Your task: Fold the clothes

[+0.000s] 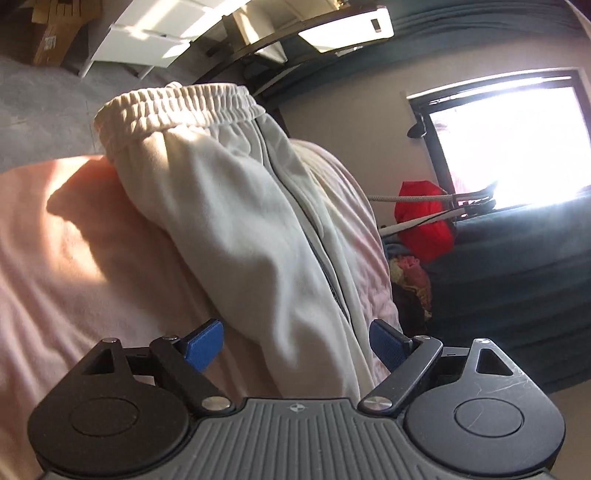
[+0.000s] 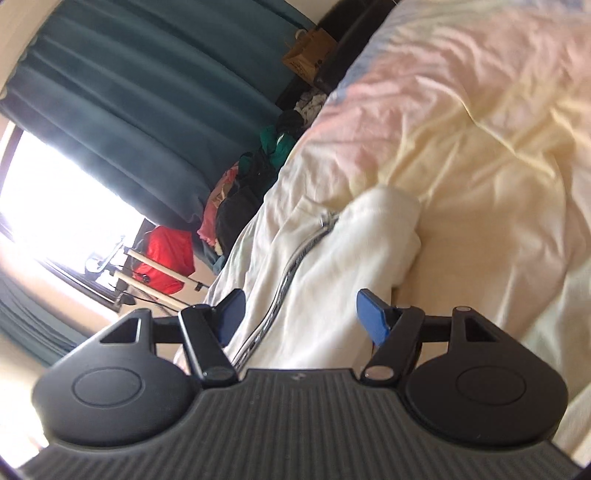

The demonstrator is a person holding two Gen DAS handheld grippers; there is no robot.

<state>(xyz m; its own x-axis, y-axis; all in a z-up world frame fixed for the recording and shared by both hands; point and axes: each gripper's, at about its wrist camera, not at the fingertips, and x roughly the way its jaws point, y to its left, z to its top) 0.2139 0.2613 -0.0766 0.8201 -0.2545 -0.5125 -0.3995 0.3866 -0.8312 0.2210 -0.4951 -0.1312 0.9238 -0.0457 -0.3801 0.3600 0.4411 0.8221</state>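
A pair of white sweatpants [image 1: 236,206] with an elastic waistband [image 1: 173,107] and a grey side stripe lies on the pink bedsheet [image 1: 55,266]. My left gripper [image 1: 295,347] is open, its blue pads on either side of the pants fabric close in front. In the right wrist view the white pants [image 2: 332,266] lie bunched on the bed with the stripe [image 2: 284,277] running towards me. My right gripper [image 2: 299,317] is open, its pads astride the fabric.
The bed [image 2: 480,110] has a crumpled pink and yellow sheet. A red bag [image 1: 424,221] and a clothes pile [image 2: 240,192] sit beside the bed by the window [image 1: 517,147]. Teal curtains [image 2: 129,92] hang behind. Cardboard boxes [image 1: 51,29] stand on the floor.
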